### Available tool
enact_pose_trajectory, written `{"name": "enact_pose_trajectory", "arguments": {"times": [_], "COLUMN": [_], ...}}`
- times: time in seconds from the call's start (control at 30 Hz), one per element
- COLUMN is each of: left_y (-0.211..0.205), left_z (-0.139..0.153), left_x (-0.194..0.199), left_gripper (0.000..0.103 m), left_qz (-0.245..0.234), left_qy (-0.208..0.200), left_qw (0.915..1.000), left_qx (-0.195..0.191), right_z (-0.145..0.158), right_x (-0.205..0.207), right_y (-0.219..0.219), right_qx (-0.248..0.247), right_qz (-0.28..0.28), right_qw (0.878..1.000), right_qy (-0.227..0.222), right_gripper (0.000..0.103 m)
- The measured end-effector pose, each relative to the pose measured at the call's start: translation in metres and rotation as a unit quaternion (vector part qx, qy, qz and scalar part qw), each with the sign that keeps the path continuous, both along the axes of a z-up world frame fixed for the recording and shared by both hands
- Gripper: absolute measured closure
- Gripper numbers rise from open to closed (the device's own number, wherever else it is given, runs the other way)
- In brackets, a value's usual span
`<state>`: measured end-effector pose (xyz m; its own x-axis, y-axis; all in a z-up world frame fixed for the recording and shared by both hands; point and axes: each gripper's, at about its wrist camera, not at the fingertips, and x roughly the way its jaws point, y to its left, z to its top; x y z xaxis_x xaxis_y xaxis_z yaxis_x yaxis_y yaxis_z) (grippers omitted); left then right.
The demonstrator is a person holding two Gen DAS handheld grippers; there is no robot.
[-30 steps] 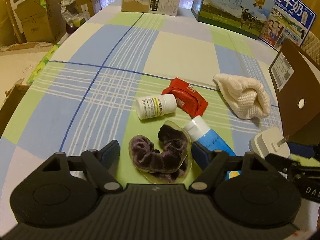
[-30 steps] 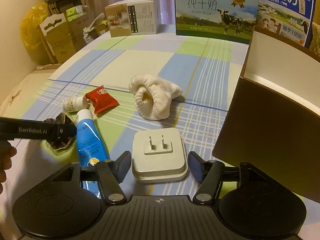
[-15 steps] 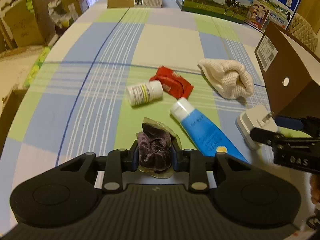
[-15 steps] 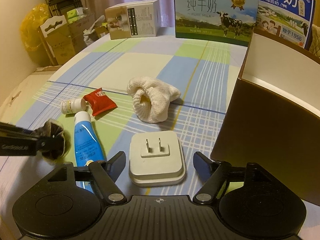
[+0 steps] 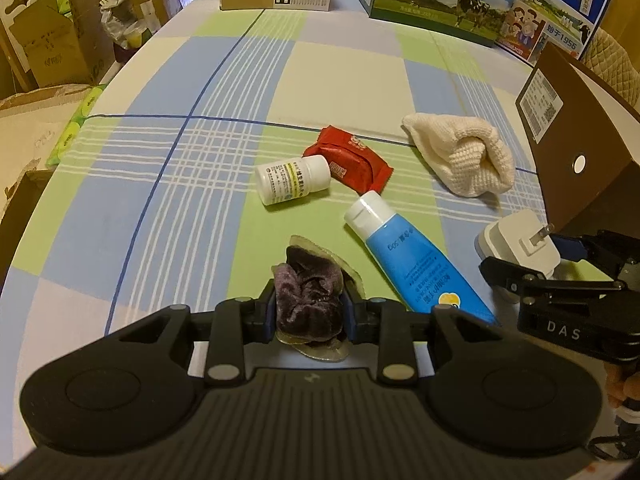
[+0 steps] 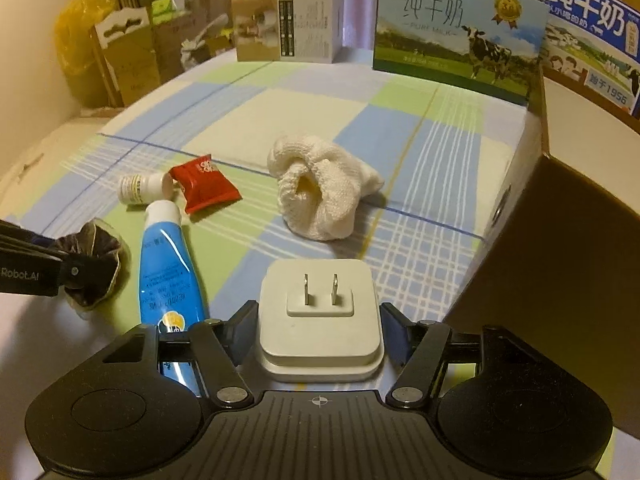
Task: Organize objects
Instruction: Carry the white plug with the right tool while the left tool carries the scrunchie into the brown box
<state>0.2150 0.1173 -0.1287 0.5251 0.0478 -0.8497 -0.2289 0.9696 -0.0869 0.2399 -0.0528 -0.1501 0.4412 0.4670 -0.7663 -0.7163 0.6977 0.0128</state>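
My left gripper (image 5: 310, 312) is shut on a dark purple velvet scrunchie (image 5: 308, 292), held just above the checked bedsheet (image 5: 192, 184). My right gripper (image 6: 319, 314) has its blue pads against both sides of a white plug charger (image 6: 320, 344), prongs up. From the left wrist view the charger (image 5: 512, 240) sits at the far right by the right gripper (image 5: 528, 258). A blue tube (image 5: 416, 268), a white pill bottle (image 5: 292, 180), a red packet (image 5: 352, 164) and a cream knitted cloth (image 5: 464, 160) lie between them.
An open brown cardboard box (image 6: 560, 240) stands right beside the charger. Milk cartons (image 6: 456, 32) and a small carton (image 6: 288, 28) line the far edge. Cardboard boxes (image 5: 48, 40) are stacked beyond the left edge of the bed.
The left gripper closed on the scrunchie and lifted it a little. The right gripper's fingers widened briefly, then closed in against the charger's sides.
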Motion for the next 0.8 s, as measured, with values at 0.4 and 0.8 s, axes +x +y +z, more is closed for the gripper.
{"name": "enact_pose_trajectory", "arguments": {"times": [0.4,0.8], "left_y": [0.001,-0.008], "left_z": [0.0,0.028], "left_x": [0.001,-0.014], "left_gripper": [0.076,0.077], "left_qz": [-0.002,-0.003], "left_qy": [-0.001,-0.028], "left_qw": [1.0,0.9996], "left_qx": [0.001,0.007], "right_z": [0.002,0.055], "right_x": [0.001,-0.016], "right_y": [-0.001,-0.017], "right_qx": [-0.005,0.054], "right_qz": [-0.002,0.011], "right_qw": [1.0,0.998], "right_qy": [0.013,-0.001], "right_gripper": [0.042,0.042]}}
